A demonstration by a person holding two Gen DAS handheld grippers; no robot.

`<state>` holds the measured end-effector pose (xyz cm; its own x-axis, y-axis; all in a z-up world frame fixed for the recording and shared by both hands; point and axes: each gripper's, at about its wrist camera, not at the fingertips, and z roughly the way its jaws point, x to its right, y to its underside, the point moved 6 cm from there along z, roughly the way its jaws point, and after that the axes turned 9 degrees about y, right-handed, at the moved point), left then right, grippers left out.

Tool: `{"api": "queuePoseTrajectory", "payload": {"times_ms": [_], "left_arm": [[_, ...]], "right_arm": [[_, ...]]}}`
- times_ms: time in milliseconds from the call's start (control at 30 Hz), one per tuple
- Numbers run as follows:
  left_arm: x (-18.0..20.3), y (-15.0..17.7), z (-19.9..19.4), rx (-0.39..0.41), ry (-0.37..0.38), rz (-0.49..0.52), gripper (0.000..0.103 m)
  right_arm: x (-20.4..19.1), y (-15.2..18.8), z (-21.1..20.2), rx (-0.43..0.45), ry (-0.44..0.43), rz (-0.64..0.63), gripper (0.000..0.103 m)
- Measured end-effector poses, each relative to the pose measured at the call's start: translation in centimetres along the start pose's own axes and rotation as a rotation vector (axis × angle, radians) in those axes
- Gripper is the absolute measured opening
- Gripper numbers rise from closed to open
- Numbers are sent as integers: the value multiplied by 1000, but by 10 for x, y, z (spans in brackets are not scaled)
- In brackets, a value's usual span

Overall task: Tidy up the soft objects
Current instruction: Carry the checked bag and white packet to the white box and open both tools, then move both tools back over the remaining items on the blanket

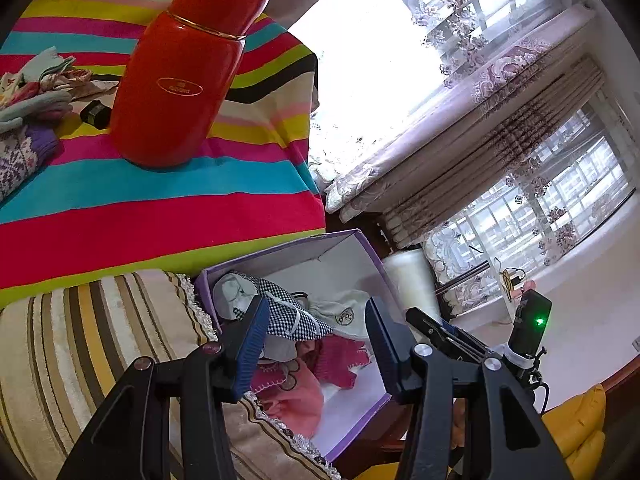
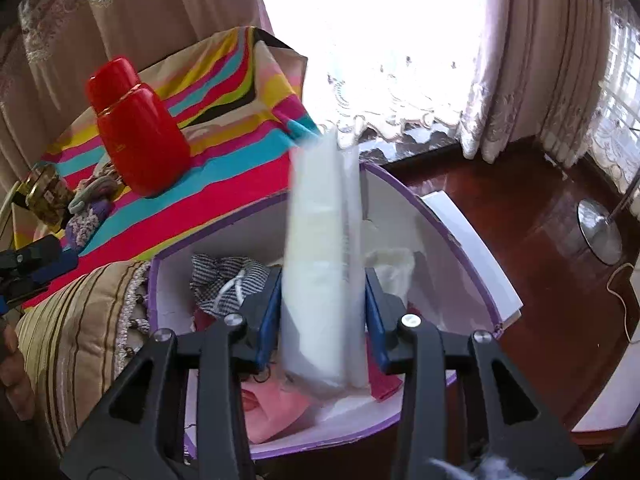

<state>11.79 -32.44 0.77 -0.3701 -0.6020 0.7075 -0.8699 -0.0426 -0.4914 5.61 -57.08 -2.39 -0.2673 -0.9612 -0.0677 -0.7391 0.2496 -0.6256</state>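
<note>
Purple box (image 1: 362, 248): open, white inside, standing on a dark wooden surface (image 2: 520, 216) beside a striped cushion (image 1: 80, 344).

Contents of box: a black-and-white checked cloth (image 1: 286, 308), a white cloth with a round badge (image 1: 344, 314), a dark pink knitted piece (image 1: 340, 360) and a lighter pink piece (image 1: 296, 396), all heaped loosely together.

Left gripper (image 1: 316, 344): above the near left part of the box, jaws partly open, nothing between the blue pads; the checked cloth lies below and beyond them.

Right gripper (image 2: 322, 316): over the box, jaws partly open with a white packet (image 2: 320, 264) standing upright between the pads. Both pads sit against its sides; whether they press cannot be told.

Striped cloth (image 1: 160, 208): covers the raised surface to the far left of the box.

Red flask (image 1: 180, 68): upright on the striped cloth.

Socks (image 1: 28, 120): small pile at the far left edge of the cloth, near a small black object (image 1: 95, 114).
</note>
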Motion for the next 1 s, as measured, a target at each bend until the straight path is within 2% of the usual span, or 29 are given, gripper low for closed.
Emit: {"api": "queuePoseTrajectory", "payload": {"times_ms": [67, 367, 633, 767, 1000], "left_arm": [[-1, 0, 0, 2, 2, -3, 51], [-6, -3, -7, 17, 5, -16, 51], [-22, -5, -22, 37, -8, -45, 51], [-37, -8, -39, 60, -28, -63, 51], [-77, -13, -82, 123, -88, -106, 51]], "right_arm": [[-4, 0, -1, 2, -12, -10, 51], [14, -2, -3, -2, 8, 45, 51], [6, -5, -3, -10, -10, 38, 52], [-2, -7, -3, -11, -18, 32, 58], [-22, -14, 2, -26, -34, 21, 60]]}}
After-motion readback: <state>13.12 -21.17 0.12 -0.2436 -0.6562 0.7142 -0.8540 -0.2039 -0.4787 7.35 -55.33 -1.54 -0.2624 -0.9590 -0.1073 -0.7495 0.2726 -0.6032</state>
